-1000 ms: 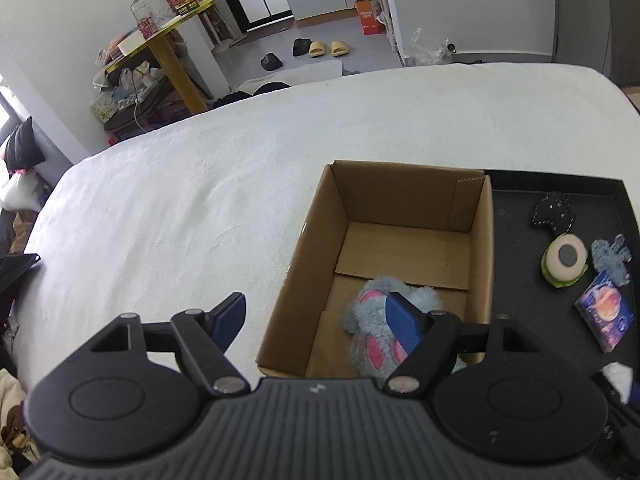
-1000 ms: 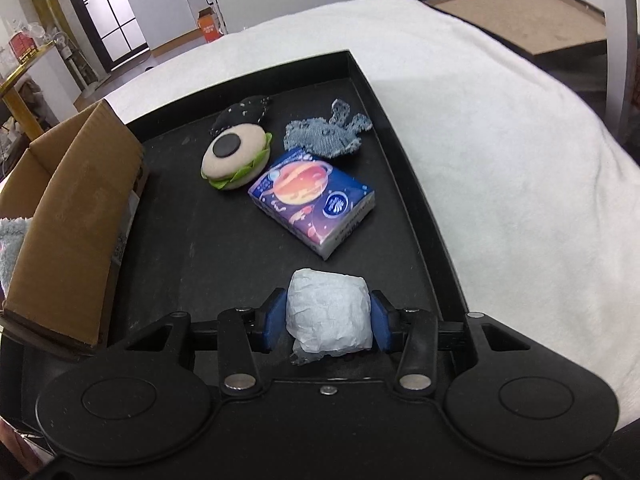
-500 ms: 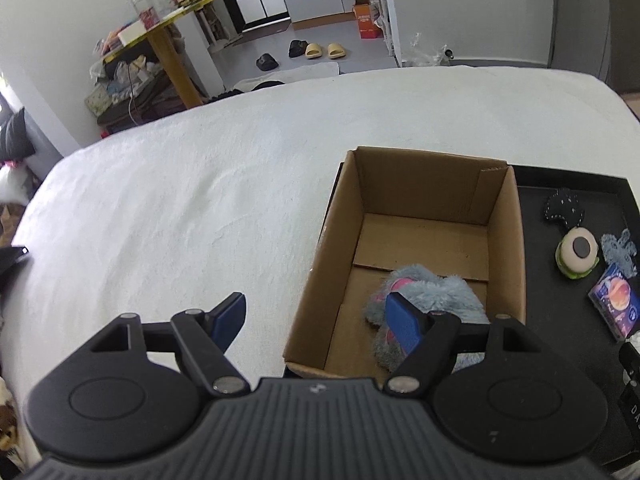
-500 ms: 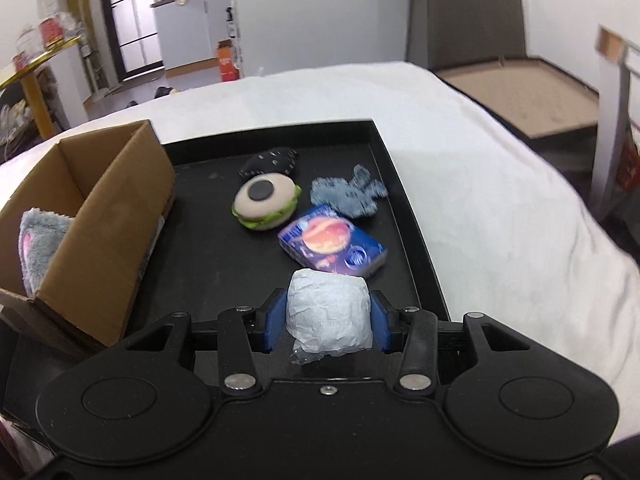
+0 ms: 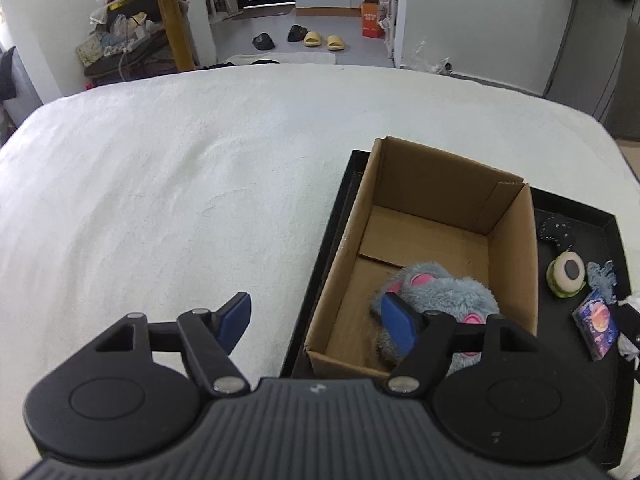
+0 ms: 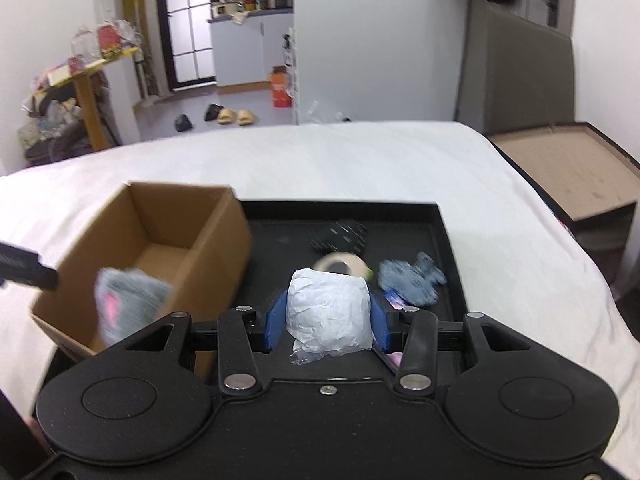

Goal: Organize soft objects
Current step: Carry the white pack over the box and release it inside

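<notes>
A: Right gripper?
B: Jaws pinch the white wrapped bundle, lifted over the black tray. Ahead of the tips: burger plush, blue rag.
A: Left gripper?
B: Jaws spread, holding nothing. Beyond its right fingertip the grey plush lies inside the cardboard box.

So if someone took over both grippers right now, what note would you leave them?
Left hand-held gripper: open, empty, beside the brown cardboard box.
Right hand-held gripper: shut on the white crinkly wrapped bundle, above the black tray.
Done: grey-and-pink plush toy is in the box.
Left: bundle, burger plush, blue denim toy, black spotted toy, blue tissue pack on the tray.
</notes>
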`<state>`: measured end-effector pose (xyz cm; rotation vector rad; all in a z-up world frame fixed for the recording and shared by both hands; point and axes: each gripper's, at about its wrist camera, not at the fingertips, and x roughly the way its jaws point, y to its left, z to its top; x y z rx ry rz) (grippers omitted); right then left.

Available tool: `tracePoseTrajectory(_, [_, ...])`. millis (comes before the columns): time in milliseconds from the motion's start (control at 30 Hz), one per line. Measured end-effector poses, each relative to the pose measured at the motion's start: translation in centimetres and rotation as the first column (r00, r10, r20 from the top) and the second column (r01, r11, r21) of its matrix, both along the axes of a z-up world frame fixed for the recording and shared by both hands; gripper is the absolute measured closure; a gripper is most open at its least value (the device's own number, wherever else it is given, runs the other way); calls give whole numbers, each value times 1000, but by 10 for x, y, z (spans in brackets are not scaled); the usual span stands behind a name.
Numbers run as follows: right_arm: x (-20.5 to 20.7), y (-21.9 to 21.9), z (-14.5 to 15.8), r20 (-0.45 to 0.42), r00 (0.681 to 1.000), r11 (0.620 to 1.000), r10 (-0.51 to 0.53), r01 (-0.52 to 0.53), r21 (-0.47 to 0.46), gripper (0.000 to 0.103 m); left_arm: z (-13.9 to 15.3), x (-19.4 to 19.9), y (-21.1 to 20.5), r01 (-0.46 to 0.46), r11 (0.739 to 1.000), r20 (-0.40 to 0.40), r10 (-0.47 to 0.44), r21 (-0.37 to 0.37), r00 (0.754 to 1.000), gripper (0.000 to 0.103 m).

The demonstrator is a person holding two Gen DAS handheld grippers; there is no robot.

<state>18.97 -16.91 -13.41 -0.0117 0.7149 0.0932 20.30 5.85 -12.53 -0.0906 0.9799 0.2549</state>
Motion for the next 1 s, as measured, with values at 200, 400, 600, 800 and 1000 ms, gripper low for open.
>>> tracePoseTrajectory(200, [7,30,15,-19,998,998,62,-61,30,60,-8,2,7,31,998,-14,-32,-47,999,44])
tracePoseTrajectory(400, [14,65,21,-57,992,992,111,-107,59,59,-13,2,21,32,993,-4,-32,-110,999,59])
tracePoseTrajectory(600, [25,88,23,-117,983,978,139,-118,172,59,-17,1,35,22,985,-9,-24,-171,1000,73])
tracePoseTrajectory(800, [27,106,22,-139,978,973,158,-130,192,59,-25,8,37,26,978,-36,-34,-205,999,79])
tracePoseTrajectory(1000, [32,117,15,-175,970,965,170,-127,230,59,-30,8,44,20,971,-46,-32,-239,998,86])
